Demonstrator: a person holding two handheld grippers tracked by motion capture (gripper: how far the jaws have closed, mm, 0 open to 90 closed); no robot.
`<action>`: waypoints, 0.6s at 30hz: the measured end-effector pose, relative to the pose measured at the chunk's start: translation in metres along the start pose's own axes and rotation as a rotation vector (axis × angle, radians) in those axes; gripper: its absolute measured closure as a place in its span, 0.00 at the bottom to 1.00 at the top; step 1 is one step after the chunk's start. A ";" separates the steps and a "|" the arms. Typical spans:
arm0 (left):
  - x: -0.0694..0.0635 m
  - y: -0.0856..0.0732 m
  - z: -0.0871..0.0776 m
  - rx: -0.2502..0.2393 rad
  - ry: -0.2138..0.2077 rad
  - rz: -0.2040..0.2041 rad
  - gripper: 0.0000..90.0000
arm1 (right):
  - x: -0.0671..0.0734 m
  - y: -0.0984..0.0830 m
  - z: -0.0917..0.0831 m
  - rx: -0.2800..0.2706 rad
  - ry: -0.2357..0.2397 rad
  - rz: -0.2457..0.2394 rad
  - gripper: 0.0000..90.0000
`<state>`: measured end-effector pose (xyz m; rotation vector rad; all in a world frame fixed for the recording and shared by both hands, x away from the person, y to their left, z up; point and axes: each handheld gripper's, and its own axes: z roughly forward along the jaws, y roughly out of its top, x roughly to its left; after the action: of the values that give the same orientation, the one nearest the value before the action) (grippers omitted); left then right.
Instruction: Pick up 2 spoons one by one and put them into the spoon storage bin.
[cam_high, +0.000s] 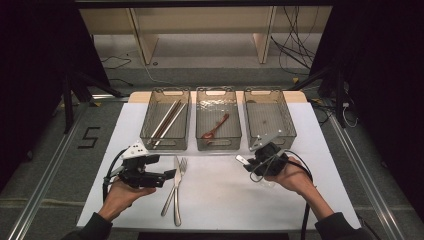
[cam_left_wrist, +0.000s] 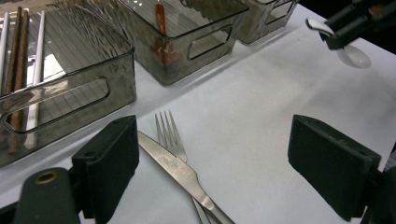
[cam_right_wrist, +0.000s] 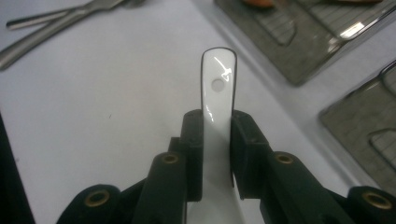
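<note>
While the right gripper (cam_right_wrist: 217, 154) clamps the white ceramic spoon (cam_right_wrist: 218, 88) (left gripper (cam_left_wrist: 215, 168) agape), carry level toward the spoon bin (cam_high: 218, 140).

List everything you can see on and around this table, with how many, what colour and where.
Bins: three, smoky clear plastic, in a row along the table's far side.
Chopsticks: a few, brown and white, in the left bin.
Brown spoon: one, in the middle bin.
Knife: one, silver, on the table near the left tongs.
Fork: one, silver, crossed with the knife.
White spoon: one, held by its handle in the right tongs.
Table: one, white top.
Shelf: one, pale wood, beyond the table.
Left tongs: black, open, beside the knife.
Right tongs: black, shut on the white spoon.
Hands: two, one on each tongs.
</note>
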<state>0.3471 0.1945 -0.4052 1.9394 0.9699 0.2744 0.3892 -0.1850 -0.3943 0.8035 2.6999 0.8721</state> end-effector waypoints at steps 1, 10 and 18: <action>0.000 0.000 0.000 0.000 0.000 0.000 0.18 | -0.002 0.003 -0.001 -0.010 -0.004 0.003 0.85; 0.000 0.000 0.000 -0.002 -0.001 -0.002 0.18 | -0.021 0.035 -0.004 -0.091 -0.038 0.040 0.85; 0.001 0.000 0.000 -0.001 -0.004 0.002 0.18 | -0.037 0.066 0.000 -0.132 -0.070 0.064 0.85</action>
<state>0.3474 0.1952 -0.4053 1.9395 0.9646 0.2723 0.4482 -0.1607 -0.3551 0.8788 2.5385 1.0050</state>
